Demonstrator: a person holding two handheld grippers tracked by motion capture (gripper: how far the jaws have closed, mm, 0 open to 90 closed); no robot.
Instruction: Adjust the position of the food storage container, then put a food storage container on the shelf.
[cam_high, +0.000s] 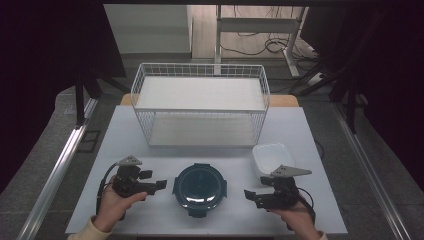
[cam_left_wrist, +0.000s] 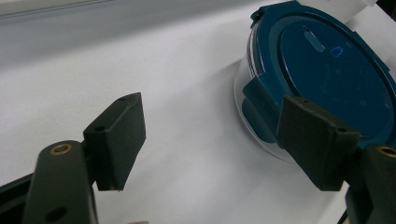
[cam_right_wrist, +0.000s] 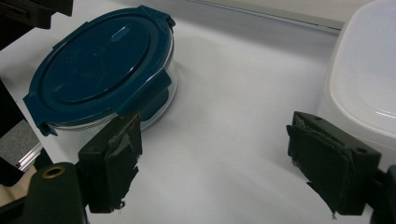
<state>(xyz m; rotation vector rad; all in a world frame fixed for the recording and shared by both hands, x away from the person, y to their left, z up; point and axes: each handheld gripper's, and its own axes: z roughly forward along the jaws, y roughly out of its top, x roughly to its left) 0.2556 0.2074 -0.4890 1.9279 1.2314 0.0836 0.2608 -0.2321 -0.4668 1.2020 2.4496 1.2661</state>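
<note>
From high up, a round clear box with a dark blue clip-on lid sits on the white table, between the left gripper and the right gripper. Behind stand a white wire rack and a white plastic tub.

The left gripper view shows its jaws wide apart, holding nothing, with the box's side clip just past one jaw.

The right gripper view shows its jaws wide apart too, holding nothing, with the box off to one side and the tub on the other.

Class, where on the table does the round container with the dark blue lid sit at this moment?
In the high view the round container sits near the table's front edge, between the left gripper and the right gripper, in front of the white wire rack.
</note>
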